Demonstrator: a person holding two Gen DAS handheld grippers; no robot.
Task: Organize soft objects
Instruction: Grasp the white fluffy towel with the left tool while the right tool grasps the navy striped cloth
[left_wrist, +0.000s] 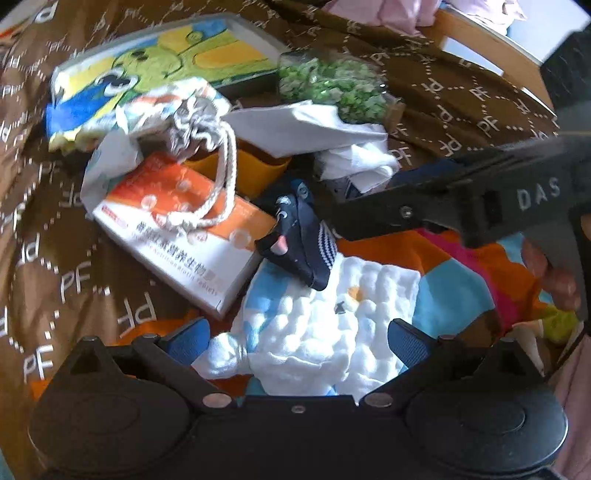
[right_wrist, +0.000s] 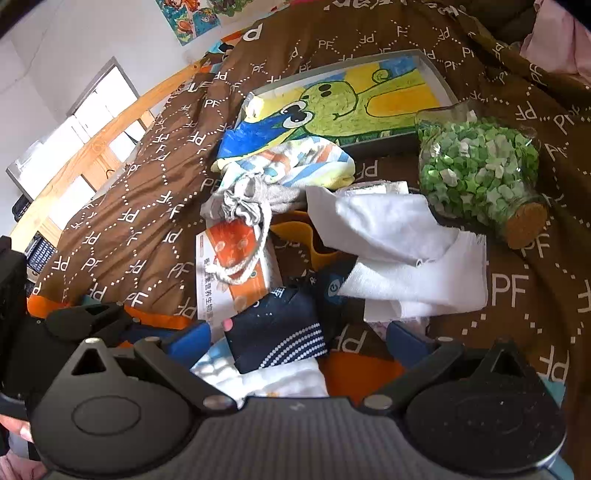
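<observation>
A heap of soft things lies on a brown "PF" bedspread (left_wrist: 66, 236). A white bobbled cloth (left_wrist: 325, 325) lies between the open fingers of my left gripper (left_wrist: 299, 341), on an orange and blue fabric. A navy sock with white dotted stripes (right_wrist: 277, 332) lies just ahead of my open right gripper (right_wrist: 299, 339); it also shows in the left wrist view (left_wrist: 299, 236). My right gripper's black fingers reach in from the right in the left wrist view (left_wrist: 388, 214), over the sock. A white towel (right_wrist: 399, 251) and a grey drawstring pouch (right_wrist: 243, 206) lie further back.
An orange and white box (left_wrist: 188, 229) lies left of the sock. A corked glass bottle of green paper stars (right_wrist: 480, 177) lies on its side. A framed frog drawing (right_wrist: 369, 107) lies behind. An orange container (left_wrist: 255, 166) sits under the heap. A wooden bed rail (right_wrist: 110, 136) runs along the left.
</observation>
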